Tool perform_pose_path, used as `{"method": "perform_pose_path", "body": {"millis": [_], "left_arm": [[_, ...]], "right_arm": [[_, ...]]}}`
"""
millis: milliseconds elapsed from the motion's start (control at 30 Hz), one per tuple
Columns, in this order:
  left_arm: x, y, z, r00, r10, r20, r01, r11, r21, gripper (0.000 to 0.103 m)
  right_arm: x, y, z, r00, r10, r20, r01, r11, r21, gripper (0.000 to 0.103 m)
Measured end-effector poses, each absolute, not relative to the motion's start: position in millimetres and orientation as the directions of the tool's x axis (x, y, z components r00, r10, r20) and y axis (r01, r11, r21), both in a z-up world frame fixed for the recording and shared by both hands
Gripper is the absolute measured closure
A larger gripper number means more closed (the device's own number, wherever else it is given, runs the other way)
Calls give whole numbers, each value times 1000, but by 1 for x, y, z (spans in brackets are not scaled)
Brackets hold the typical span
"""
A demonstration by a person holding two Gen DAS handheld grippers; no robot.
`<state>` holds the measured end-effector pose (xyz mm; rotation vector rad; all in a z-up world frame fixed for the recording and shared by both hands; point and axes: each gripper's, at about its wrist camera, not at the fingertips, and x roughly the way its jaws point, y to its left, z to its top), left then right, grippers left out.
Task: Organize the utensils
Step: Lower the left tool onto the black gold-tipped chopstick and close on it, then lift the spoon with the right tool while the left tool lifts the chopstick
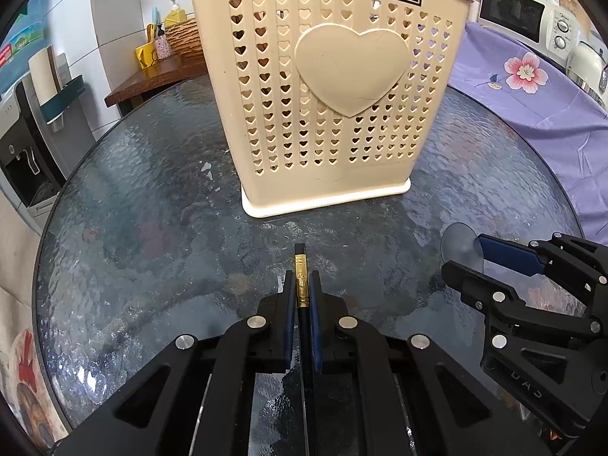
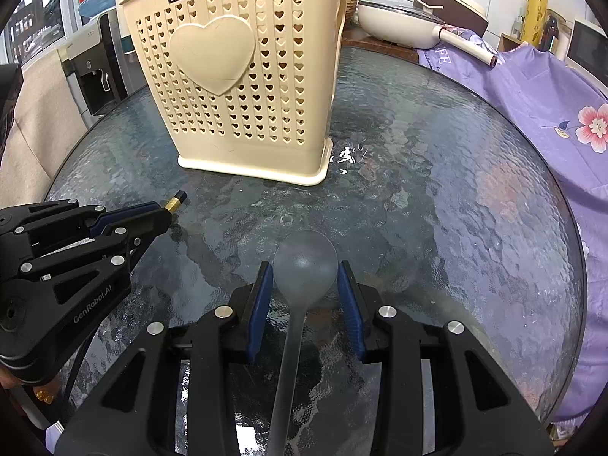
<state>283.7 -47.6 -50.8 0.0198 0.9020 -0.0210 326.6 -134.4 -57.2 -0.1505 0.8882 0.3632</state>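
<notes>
A cream utensil holder (image 1: 326, 91) with heart-shaped holes stands upright on the round glass table (image 1: 152, 190); it also shows in the right wrist view (image 2: 243, 87). My left gripper (image 1: 302, 285) is shut on a black chopstick with a gold band (image 1: 301, 273), also seen in the right wrist view (image 2: 175, 202). My right gripper (image 2: 306, 277) is open, its blue pads on either side of the bowl of a translucent spoon (image 2: 304, 269) lying on the glass. The spoon's bowl shows in the left wrist view (image 1: 461, 247) between the right gripper's fingers (image 1: 505, 254).
A purple floral cloth (image 2: 551, 114) lies along the table's right side. A cream pan (image 2: 395, 22) and a rice cooker (image 2: 452, 0) sit behind. A water dispenser (image 1: 22, 152) stands left, a microwave (image 1: 513, 11) at the back right.
</notes>
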Motion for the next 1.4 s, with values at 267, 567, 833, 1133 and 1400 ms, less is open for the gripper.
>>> {"method": "perform_pose_path", "body": {"millis": [267, 567, 833, 1133, 1400], "left_arm": [[285, -45, -50, 616, -22, -788, 29, 1000, -6, 96], [288, -44, -49, 614, -36, -788, 39, 999, -15, 96], [290, -38, -48, 607, -62, -793, 44, 998, -44, 96], [291, -29, -48, 609, -85, -789, 47, 996, -71, 96], [286, -22, -36, 633, -112, -766, 52, 993, -102, 96]], "right_arm": [[327, -132, -55, 575, 248, -780, -372, 928, 21, 67], [328, -130, -56, 577, 250, -778, -374, 927, 21, 67], [328, -130, -56, 576, 250, -778, -374, 927, 21, 67], [331, -133, -58, 581, 263, -770, -367, 929, 39, 67], [330, -136, -51, 599, 292, -746, -374, 925, 63, 67]]}}
